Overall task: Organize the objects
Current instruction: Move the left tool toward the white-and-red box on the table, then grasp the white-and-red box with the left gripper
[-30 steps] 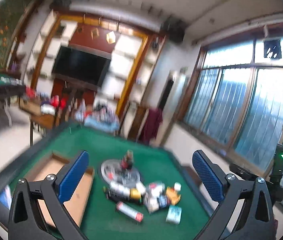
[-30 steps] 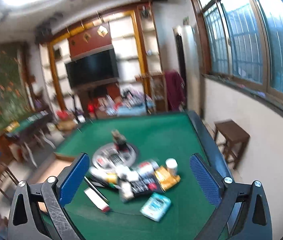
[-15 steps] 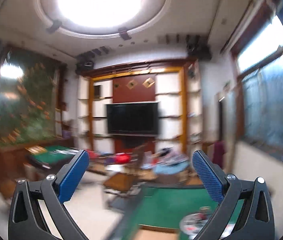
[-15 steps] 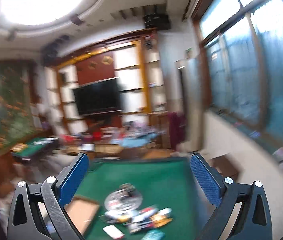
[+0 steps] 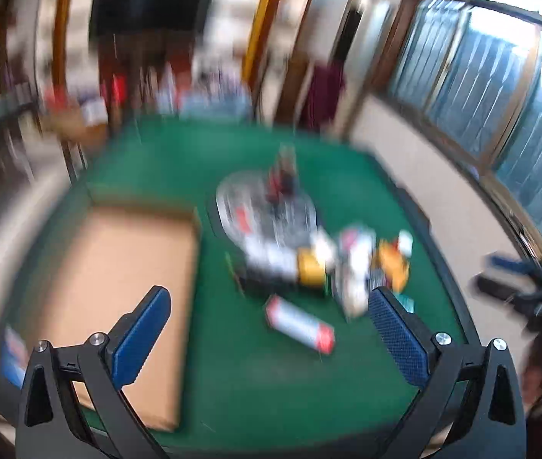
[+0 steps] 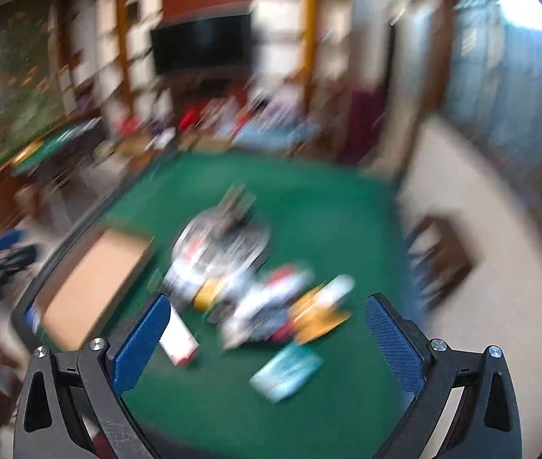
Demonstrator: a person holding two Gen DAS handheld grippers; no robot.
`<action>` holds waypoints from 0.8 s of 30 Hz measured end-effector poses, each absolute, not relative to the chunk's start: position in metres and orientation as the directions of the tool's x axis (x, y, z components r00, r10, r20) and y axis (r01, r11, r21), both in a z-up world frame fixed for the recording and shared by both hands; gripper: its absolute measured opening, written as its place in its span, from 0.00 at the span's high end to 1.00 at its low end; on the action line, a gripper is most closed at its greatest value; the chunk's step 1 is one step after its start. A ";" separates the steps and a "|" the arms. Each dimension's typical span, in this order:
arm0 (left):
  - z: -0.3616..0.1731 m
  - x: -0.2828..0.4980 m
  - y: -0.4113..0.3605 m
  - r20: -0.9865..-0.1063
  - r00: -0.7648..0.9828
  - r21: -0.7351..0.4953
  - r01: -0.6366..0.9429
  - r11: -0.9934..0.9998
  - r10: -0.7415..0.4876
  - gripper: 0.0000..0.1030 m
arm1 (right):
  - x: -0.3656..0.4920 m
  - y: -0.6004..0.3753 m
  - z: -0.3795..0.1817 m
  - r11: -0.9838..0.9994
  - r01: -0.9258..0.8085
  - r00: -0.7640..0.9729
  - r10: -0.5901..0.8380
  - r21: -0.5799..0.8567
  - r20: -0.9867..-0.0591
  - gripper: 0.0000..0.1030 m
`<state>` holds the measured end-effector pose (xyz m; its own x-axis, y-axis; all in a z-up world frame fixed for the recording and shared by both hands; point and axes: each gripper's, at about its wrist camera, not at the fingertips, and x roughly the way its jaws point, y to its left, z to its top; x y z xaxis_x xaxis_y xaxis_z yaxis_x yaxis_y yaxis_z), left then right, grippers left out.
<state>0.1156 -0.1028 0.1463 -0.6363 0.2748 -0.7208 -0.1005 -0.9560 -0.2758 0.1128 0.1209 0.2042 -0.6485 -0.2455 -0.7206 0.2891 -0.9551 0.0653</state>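
Both views are motion-blurred. A pile of small packets and boxes (image 5: pixel 332 264) lies on the green table (image 5: pixel 255 375), with a white-and-red tube (image 5: pixel 299 324) in front and a round silver tray (image 5: pixel 263 206) behind. An open cardboard box (image 5: pixel 114 287) sits at the left. My left gripper (image 5: pixel 269 338) hangs open above the near table edge, holding nothing. In the right wrist view the same pile (image 6: pixel 255 294), a teal packet (image 6: pixel 288 371), the tray (image 6: pixel 221 241) and the cardboard box (image 6: pixel 95 287) show. My right gripper (image 6: pixel 267 340) is open and empty too.
The table (image 6: pixel 320 214) has a dark raised rim. A wooden stool (image 6: pixel 443 256) stands on the floor to its right. Shelves with a television (image 6: pixel 202 44) fill the far wall, windows (image 5: pixel 500 88) the right side. The other gripper (image 5: pixel 519 279) shows at the right edge.
Both cameras swung up toward the ceiling half a second ago and have dropped back down onto the table. Both grippers stay open and empty.
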 end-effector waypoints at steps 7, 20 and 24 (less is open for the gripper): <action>0.053 0.103 -0.106 -0.823 -0.502 -0.293 -0.029 -0.956 0.267 0.03 | 0.068 0.090 0.049 -0.715 0.295 -0.268 -0.699 0.634 -0.663 0.18; 0.046 0.084 -0.091 -0.842 -0.501 -0.211 -0.037 -0.977 0.201 0.03 | 0.057 0.090 0.043 -0.385 0.261 -0.090 -0.923 0.885 -0.374 0.13; 0.030 0.062 -0.068 -0.865 -0.479 -0.145 -0.044 -0.988 0.148 0.03 | 0.073 0.129 0.066 -0.533 0.286 -0.256 -0.844 0.797 -0.472 0.10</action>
